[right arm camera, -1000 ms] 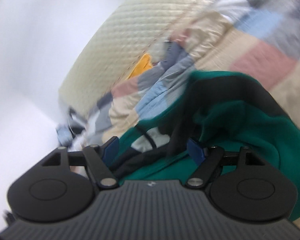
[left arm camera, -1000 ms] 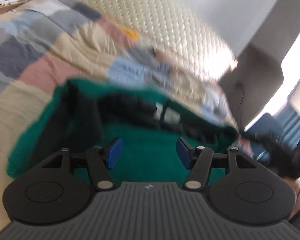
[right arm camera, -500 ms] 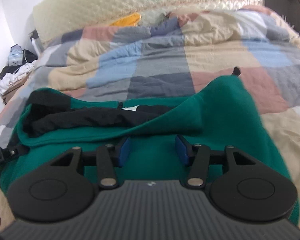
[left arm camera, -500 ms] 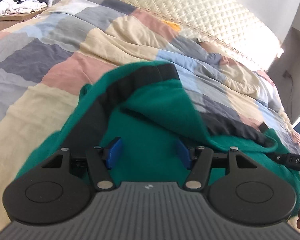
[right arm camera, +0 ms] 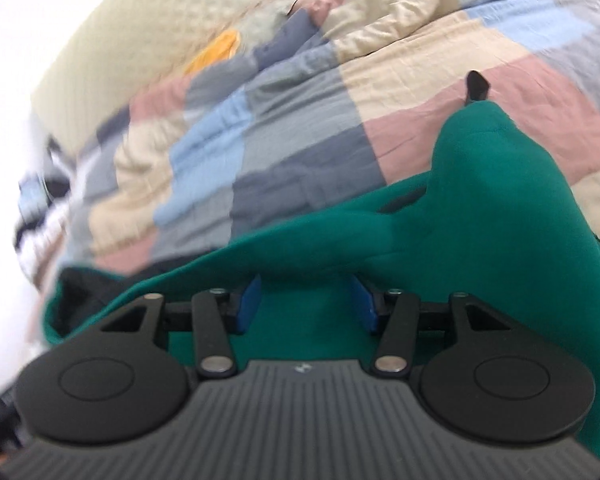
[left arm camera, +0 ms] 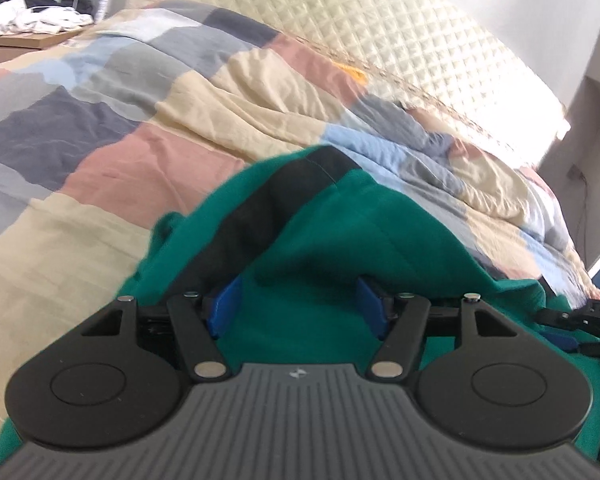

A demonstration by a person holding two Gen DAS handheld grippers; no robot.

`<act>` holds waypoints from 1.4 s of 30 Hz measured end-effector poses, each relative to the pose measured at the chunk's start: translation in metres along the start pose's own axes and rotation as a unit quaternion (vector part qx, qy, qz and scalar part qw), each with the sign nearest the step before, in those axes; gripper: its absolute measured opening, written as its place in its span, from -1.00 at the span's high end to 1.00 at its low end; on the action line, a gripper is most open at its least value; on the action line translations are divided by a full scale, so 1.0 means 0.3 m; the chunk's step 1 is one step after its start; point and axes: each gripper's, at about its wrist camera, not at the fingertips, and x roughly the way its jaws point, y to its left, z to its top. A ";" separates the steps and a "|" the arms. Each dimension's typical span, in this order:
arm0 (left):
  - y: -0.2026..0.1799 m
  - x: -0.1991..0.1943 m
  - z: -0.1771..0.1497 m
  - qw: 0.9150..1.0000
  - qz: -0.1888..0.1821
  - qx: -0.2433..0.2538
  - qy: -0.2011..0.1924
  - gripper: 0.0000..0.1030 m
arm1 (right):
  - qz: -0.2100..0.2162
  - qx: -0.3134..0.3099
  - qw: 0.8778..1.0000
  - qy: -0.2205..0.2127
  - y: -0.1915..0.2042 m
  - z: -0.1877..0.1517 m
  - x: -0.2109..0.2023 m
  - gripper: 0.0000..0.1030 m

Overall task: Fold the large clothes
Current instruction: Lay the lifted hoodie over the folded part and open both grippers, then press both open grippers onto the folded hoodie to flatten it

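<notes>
Both my left gripper (left arm camera: 298,306) and right gripper (right arm camera: 306,306) spread wide over the soft, floppy green garment (left arm camera: 340,232), best pinched at its hem

Bed: patchwork quilt (left arm camera: 148,120), cream quilted headboard (left arm camera: 380,40).
Nightstand (left arm camera: 24,42): cluttered with clothes.
Wall (right arm camera: 20,20): white.

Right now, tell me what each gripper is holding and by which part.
Nothing is held. The left gripper and right gripper are both open over the green garment, which lies on the bed.
</notes>
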 end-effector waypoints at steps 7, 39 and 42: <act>-0.011 -0.037 0.002 1.000 0.021 0.019 -0.005 -0.31 | -0.037 -0.077 0.996 -0.015 0.071 -0.031 -0.044 -0.05; -0.225 0.007 0.002 0.986 -0.047 0.132 0.087 -0.42 | -0.005 -0.216 0.975 0.043 0.278 -0.211 -0.001 -0.06; -0.256 0.071 0.061 0.982 -0.046 0.139 0.123 -0.42 | -0.001 -0.214 0.976 0.043 0.276 -0.208 -0.001 -0.06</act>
